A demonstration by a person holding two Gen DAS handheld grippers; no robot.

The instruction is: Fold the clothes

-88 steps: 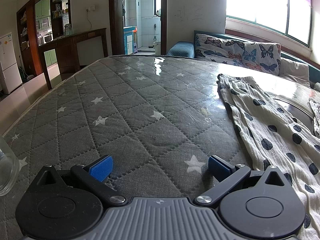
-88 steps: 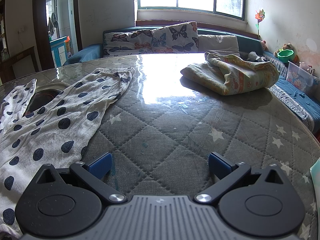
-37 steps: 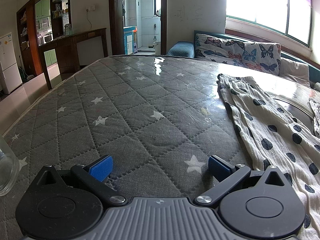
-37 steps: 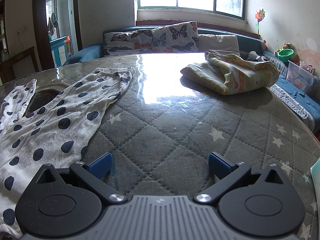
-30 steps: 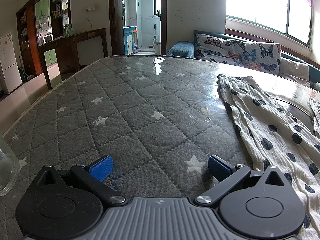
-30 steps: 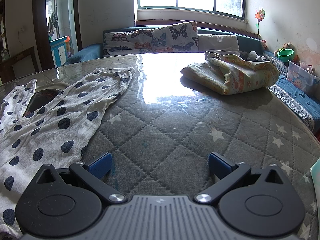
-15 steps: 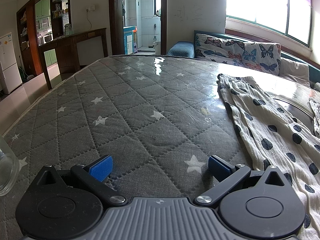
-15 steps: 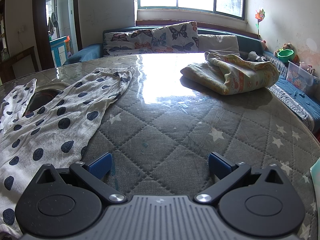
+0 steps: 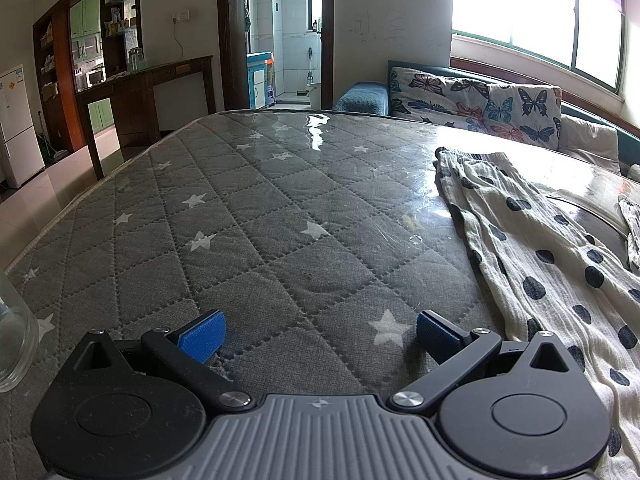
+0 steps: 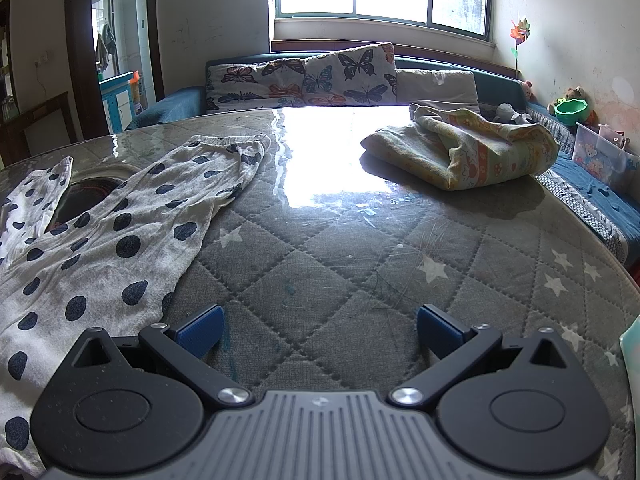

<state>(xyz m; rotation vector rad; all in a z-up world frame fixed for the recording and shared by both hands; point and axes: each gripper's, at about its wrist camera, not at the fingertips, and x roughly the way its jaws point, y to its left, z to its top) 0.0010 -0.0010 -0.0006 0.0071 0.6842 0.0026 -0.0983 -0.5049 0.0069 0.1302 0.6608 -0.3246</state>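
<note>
Still unmoved, both grippers (jaws apart)

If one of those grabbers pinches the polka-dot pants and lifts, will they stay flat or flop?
The polka-dot pants will probably flop: the thin, wrinkled cloth already lies slack on the table. They look light, so a pinch should lift them. On that glossy surface they may slide rather than bunch when pushed.

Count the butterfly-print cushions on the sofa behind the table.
2. One butterfly cushion sits at the sofa's left end, the other right beside it toward the middle; the next cushion along is plain. More may lie outside the frame.
</note>
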